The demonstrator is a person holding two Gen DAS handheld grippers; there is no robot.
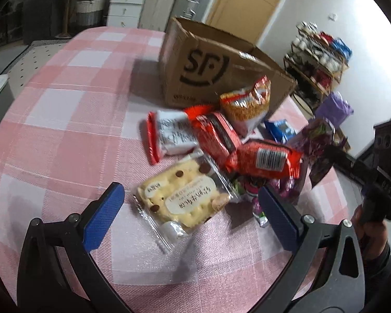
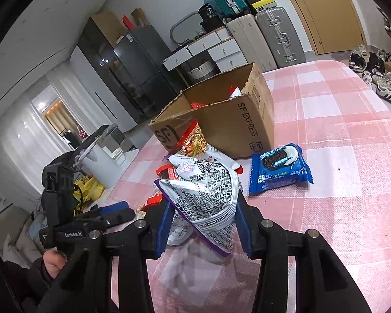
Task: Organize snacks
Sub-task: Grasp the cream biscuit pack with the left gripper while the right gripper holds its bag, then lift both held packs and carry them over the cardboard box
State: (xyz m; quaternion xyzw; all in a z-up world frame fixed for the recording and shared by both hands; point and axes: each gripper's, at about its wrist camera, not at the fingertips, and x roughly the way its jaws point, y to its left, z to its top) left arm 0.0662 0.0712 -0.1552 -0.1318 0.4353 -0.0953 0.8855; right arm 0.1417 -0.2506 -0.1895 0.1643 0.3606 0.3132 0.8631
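An open brown cardboard box [image 2: 221, 120] printed "SF EXPRESS" stands on the table with red wrappers showing inside. Just in front of it lies a loose heap: an orange noodle packet [image 1: 247, 107] leaning against the box, several red foil packets [image 1: 263, 159], a clear-wrapped pale cookie bar [image 1: 182, 195]. A blue sandwich-cookie pack [image 2: 280, 168] lies flat beside the heap. A crumpled silver, purple-edged bag [image 2: 208, 198] is lifted, pinched at its lower part.

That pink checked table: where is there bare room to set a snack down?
Bare cloth left of the box and pile; more right of the Oreo pack. Crowded between box and grippers, where packets overlap around the cookie pack.
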